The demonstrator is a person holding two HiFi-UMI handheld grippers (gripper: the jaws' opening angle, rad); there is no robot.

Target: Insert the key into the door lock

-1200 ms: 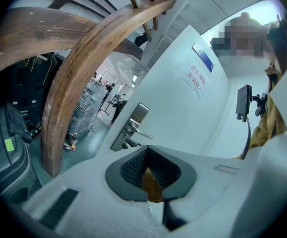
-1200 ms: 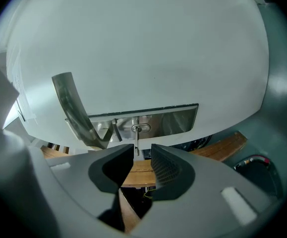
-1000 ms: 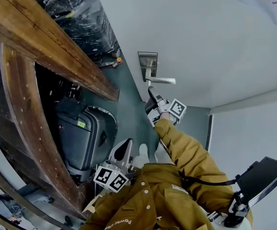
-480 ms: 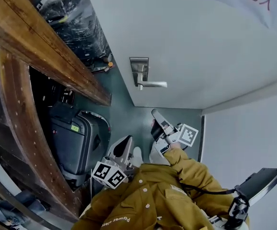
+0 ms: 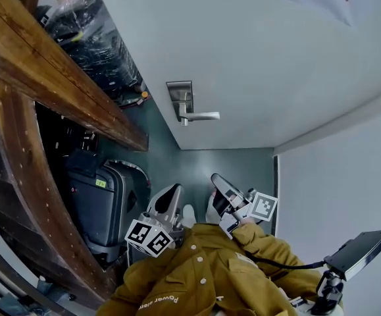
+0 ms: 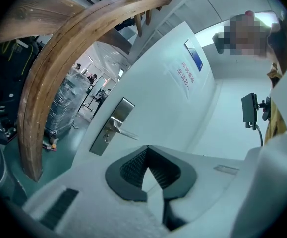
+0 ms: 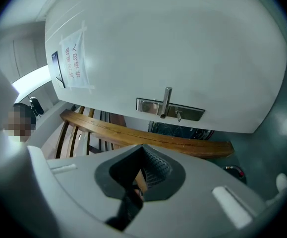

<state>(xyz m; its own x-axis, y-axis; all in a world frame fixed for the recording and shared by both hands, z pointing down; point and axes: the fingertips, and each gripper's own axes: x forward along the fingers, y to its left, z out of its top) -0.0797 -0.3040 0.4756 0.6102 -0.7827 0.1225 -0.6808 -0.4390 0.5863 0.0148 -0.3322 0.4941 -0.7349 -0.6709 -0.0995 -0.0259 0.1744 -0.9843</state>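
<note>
Left gripper (image 5: 175, 189) and right gripper (image 5: 215, 178) are both pressed together, empty. Looks like the key (image 7: 178, 116) sits in the door lock (image 7: 170, 108). Black suitcase (image 5: 101, 203) stands zipped up.

i count two grippers here, the left gripper (image 5: 174, 191) and the right gripper (image 5: 216, 178). one door (image 5: 262, 51), with one lock plate (image 5: 179, 91) and one lever handle (image 5: 202, 116) on it, plus one paper sign (image 7: 77, 61). one dark suitcase (image 5: 101, 204), one curved wooden rail (image 6: 59, 78), one black screen (image 5: 362, 249) on a stand.
</note>
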